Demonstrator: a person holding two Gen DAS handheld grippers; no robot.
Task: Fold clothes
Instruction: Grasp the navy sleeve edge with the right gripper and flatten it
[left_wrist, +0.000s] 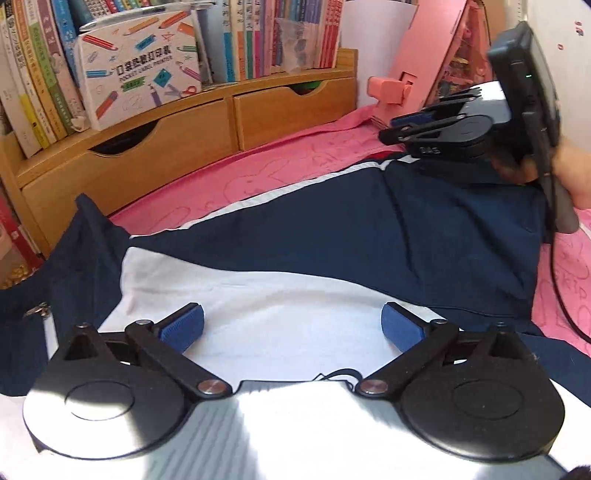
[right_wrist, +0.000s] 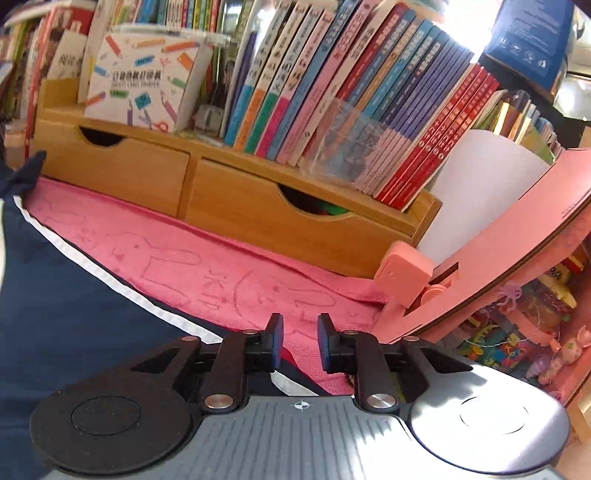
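A navy garment with white stripes and a white panel lies spread on a pink towel. My left gripper hangs just over the white panel, jaws wide open, nothing between the blue pads. My right gripper, held by a hand, hovers over the garment's far corner. In the right wrist view the right gripper shows a narrow gap with only pink towel behind it; the garment's striped edge runs off to the left and under the fingers.
A wooden desk organiser with two drawers and a row of books stands along the towel's far edge. A pink stand and a white box printed with pencils are close by. A cable trails on the right.
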